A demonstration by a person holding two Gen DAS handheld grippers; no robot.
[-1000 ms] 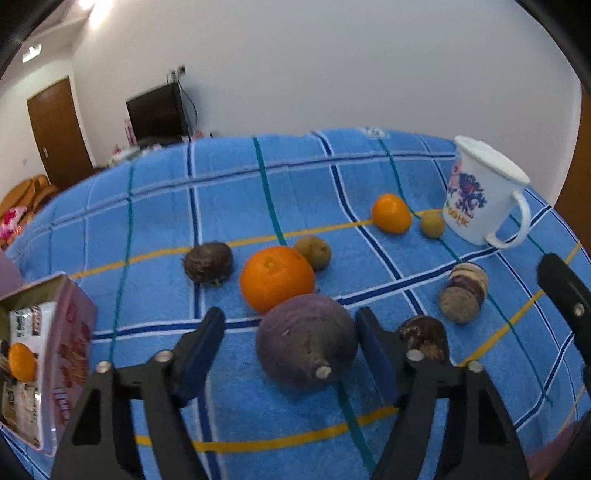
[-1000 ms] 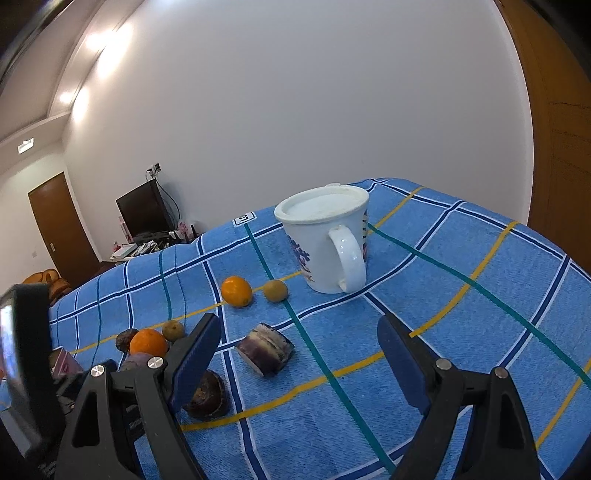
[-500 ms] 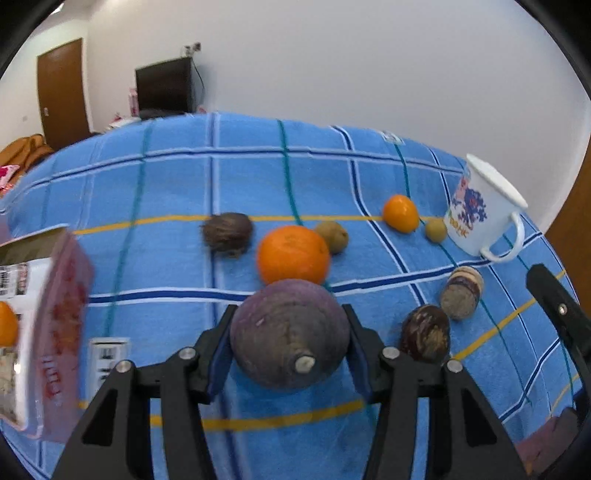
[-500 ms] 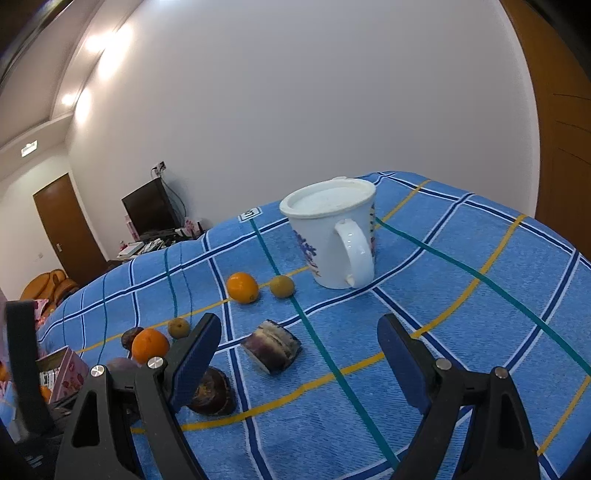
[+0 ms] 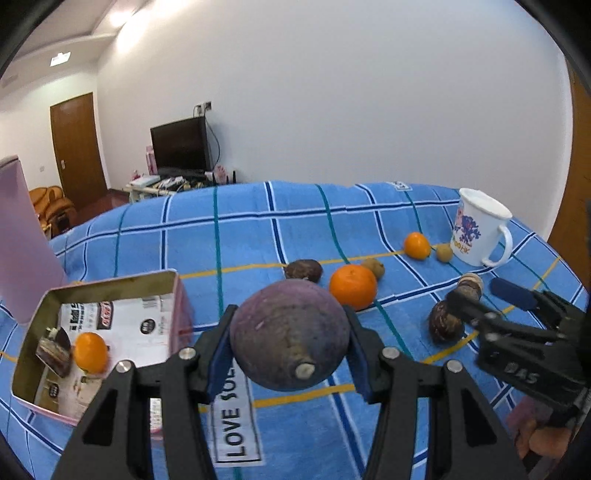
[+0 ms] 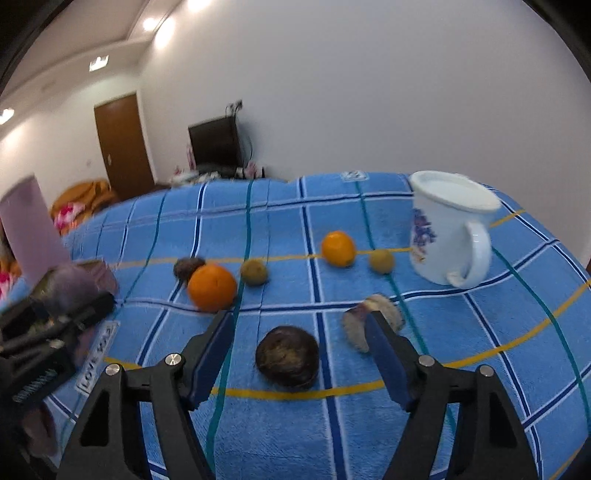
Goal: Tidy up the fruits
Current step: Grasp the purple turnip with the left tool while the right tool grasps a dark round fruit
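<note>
A blue plaid blanket (image 5: pixel 243 236) with navy, teal and yellow lines, spread over the whole surface; a sewn label reading "LOVE SOL" (image 5: pixel 232 417) near the front edge. Toward the far right, a white mug (image 5: pixel 480 229) with a blue and orange print, upright, handle turned to the right; seen larger in the right wrist view (image 6: pixel 450 229). At the left edge, a pale pink upright container (image 5: pixel 22 243). Beyond the blanket, a dark television (image 5: pixel 181 144) against a white wall (image 5: pixel 332 92), cluttered low furniture below it, a brown wooden door (image 5: pixel 77 147) to the left, an orange chair (image 5: pixel 51 206) near the doorway. Ceiling lights (image 6: pixel 162 22) bright overhead.
</note>
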